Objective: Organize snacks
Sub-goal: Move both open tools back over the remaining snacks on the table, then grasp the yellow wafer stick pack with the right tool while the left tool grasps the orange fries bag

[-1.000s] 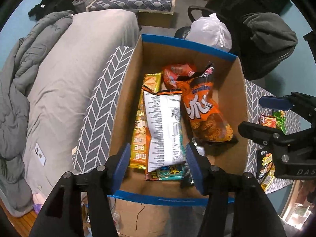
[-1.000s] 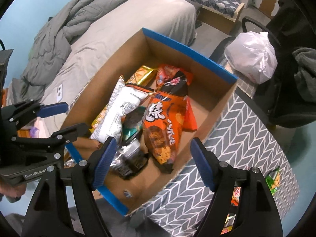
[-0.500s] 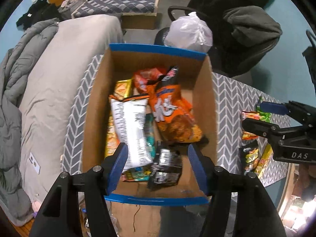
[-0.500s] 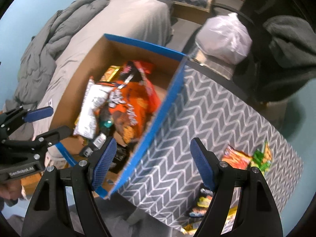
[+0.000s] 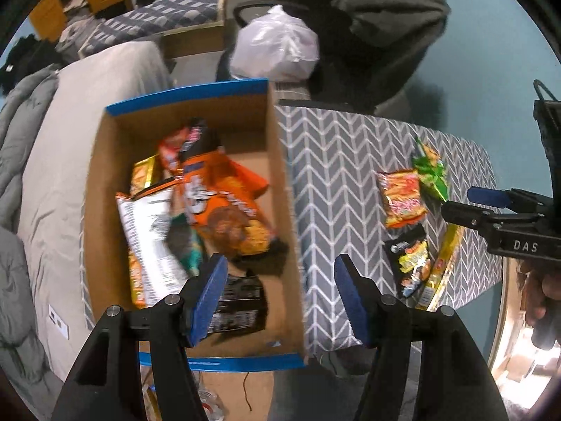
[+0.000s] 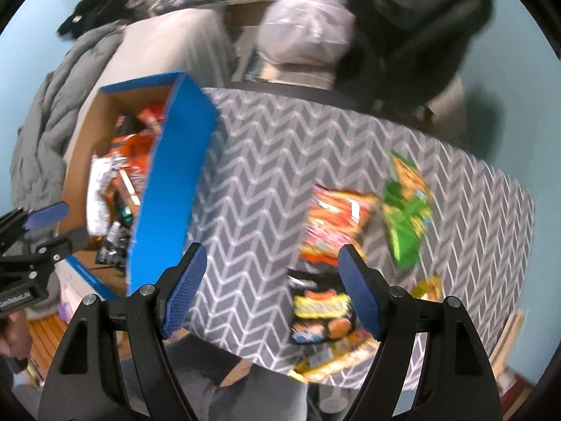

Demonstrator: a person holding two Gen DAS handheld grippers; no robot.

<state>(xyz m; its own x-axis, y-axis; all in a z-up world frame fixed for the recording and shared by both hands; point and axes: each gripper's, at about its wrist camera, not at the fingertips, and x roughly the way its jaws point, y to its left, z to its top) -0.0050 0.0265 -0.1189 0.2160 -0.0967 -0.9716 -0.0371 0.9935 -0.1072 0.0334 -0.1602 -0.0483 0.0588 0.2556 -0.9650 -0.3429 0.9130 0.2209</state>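
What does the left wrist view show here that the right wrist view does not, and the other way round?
Only the left wrist view shows the box floor, with the black packet near its front wall and the white-backed bag.

Only the right wrist view shows the box's blue outer side and the person's legs below the table edge.

Both show the cardboard box, the chevron tablecloth, the loose orange packet and green packet, and both hand-held grippers open and empty: left, right.
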